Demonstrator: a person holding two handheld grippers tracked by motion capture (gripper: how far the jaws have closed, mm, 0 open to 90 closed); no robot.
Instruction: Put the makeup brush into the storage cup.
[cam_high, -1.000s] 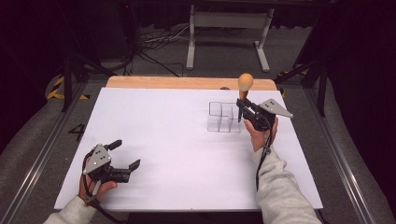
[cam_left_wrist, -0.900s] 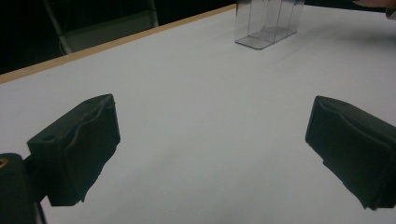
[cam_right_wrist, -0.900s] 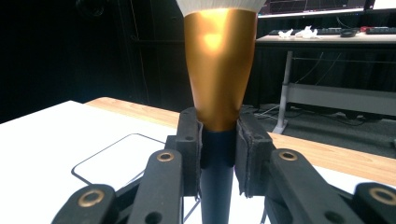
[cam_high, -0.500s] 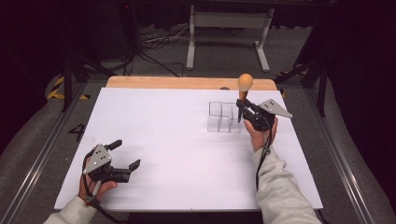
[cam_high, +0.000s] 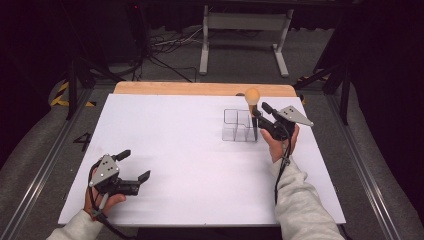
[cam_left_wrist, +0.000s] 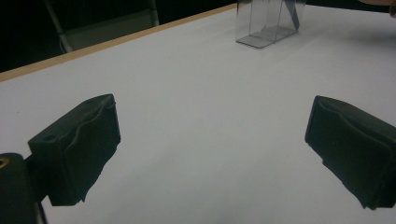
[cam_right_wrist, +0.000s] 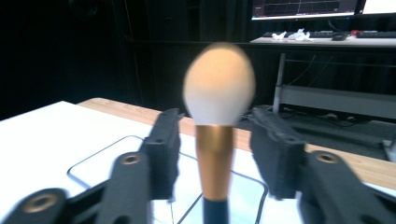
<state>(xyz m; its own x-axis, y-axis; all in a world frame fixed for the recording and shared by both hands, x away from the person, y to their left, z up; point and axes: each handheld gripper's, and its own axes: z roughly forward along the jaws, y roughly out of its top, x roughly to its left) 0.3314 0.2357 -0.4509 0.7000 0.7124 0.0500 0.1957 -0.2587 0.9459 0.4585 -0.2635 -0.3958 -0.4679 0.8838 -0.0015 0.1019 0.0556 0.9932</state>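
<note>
One round-headed, gold-ferruled brush (cam_right_wrist: 218, 135) stands in clear, seemingly acrylic organizer (cam_high: 239, 126).

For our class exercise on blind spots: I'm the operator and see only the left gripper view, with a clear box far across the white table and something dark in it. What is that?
Observer: A makeup brush. It stands upright in the clear organizer, bristles on top.
Operator: Is the other gripper holding it?
Observer: No. In the right gripper view, the right gripper has just been opening its jaws. The brush's gold handle stands between the pads with a gap on each side.
Operator: Where does my own gripper sit?
Observer: The high view shows the left gripper near the front left corner of the table, jaws open, far from the organizer.
</note>
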